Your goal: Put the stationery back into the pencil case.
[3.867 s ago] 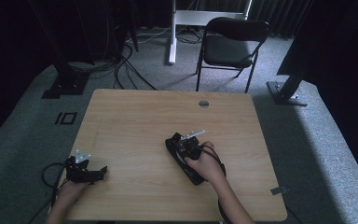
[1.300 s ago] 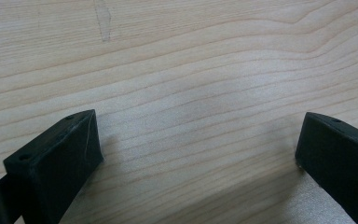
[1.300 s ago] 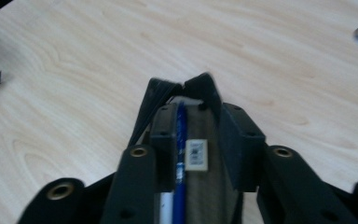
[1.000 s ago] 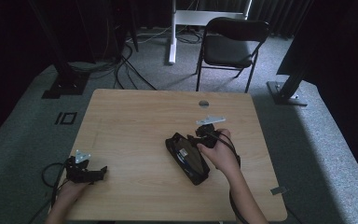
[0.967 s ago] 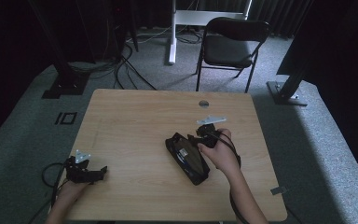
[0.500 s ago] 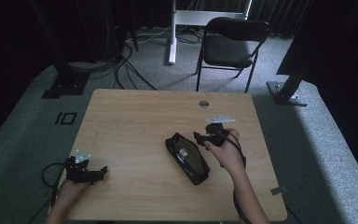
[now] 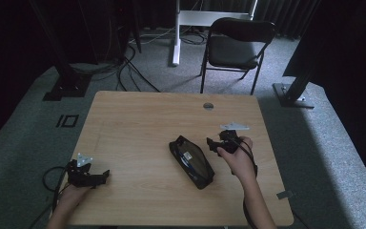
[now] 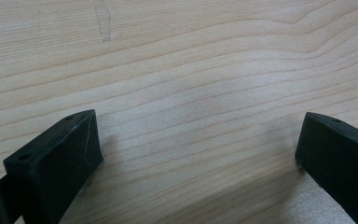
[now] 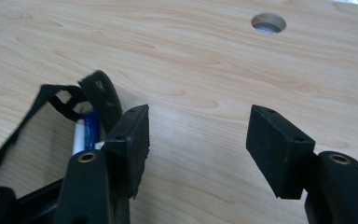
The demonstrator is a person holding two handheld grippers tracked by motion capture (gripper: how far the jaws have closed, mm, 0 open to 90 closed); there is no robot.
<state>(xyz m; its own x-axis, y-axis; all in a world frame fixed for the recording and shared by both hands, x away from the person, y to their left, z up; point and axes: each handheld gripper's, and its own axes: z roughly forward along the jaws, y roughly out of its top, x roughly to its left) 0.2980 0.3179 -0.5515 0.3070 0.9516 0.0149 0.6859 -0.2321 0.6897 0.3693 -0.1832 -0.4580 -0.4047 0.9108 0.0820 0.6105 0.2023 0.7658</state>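
Note:
A black zip pouch (image 7: 191, 161) lies slantwise in the middle of the wooden table (image 7: 147, 114). In the right gripper view its open end (image 9: 95, 91) shows a blue and white pen (image 9: 86, 130) inside. My right gripper (image 7: 212, 143) sits just right of the pouch's far end, low over the table. Its jaws (image 9: 198, 140) have just been opening and stand open over bare wood with nothing between them. My left gripper (image 7: 104, 175) rests near the table's front left corner, open (image 8: 198, 154), with bare wood between its jaws.
A round cable hole (image 7: 208, 106) (image 9: 268, 22) sits near the table's far edge. A black chair (image 7: 238, 45) stands on the carpet beyond the table. Cables trail on the floor at the far left.
My right gripper has moved right, off the pouch, and sunk toward the table beside it. The pouch and the left gripper have stayed put.

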